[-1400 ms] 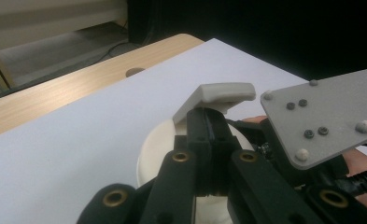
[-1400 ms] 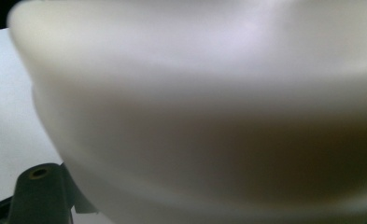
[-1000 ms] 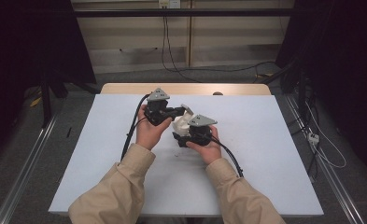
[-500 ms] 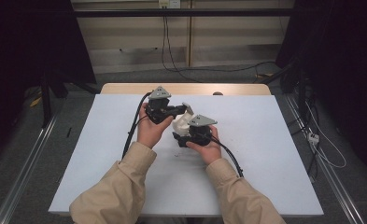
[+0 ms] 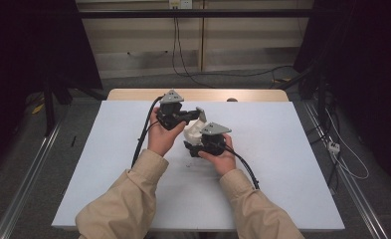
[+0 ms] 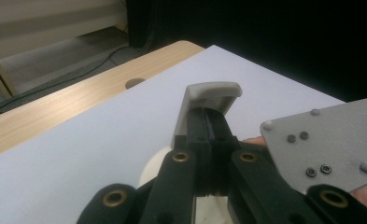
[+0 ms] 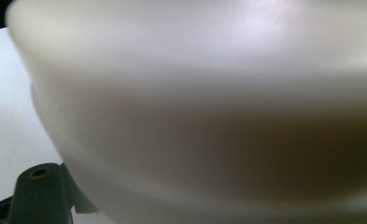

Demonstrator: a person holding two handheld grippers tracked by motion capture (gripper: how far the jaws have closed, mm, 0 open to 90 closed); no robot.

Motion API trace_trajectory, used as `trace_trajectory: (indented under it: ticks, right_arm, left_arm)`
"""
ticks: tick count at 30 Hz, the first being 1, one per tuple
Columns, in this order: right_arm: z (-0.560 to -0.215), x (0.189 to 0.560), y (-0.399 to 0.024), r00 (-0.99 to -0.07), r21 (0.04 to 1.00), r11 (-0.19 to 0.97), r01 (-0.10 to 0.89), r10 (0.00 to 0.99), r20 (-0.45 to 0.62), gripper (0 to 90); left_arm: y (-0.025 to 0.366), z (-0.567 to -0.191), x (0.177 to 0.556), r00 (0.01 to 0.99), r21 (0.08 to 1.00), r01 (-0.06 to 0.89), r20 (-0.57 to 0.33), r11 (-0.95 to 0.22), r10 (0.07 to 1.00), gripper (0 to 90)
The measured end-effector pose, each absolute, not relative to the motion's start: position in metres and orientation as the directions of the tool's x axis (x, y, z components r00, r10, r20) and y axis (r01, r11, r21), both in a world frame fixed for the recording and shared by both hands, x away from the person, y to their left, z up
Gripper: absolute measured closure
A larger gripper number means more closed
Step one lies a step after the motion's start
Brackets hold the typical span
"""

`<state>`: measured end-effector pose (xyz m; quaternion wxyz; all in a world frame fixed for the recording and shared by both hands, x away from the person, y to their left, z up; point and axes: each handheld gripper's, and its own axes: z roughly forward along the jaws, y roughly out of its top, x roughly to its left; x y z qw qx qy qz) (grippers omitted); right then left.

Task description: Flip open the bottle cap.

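Dark curtains and a pale wall with trailing cables are seen behind the table [image 5: 292,164], whose white top is laid over a wooden board with a round hole near its far edge. No brand, label or readable writing can be made out anywhere.

At the middle of the table a cream-white container [image 5: 193,130] of smooth, matt plastic is held between the two tools. Its rounded wall is seen blurred and very close in the right tool view [image 7: 209,107]. A pale grey lid flap [image 6: 208,103] is raised above it.

The left tool [image 5: 192,115] is held level, pointing toward the person's right, and its jaws are closed on the lid flap. The right tool [image 5: 192,147] is held lower and nearer the person, with its jaws clamped on the container's near side. Both forearms are covered by beige sleeves.
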<state>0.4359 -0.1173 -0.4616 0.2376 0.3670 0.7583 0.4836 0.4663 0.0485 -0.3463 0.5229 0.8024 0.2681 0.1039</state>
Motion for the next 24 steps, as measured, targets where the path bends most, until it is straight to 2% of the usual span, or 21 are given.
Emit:
trace_trajectory:
  ticks: [24]
  right_arm:
    - [-0.462, 0.436, -0.1174, -0.618, 0.908, 0.262, 0.327, 0.786, -0.004, 18.8]
  left_arm:
    - [0.0394, -0.346, 0.4755, 0.837, 0.894, 0.32, -0.113, -0.313, 0.535, 90.0]
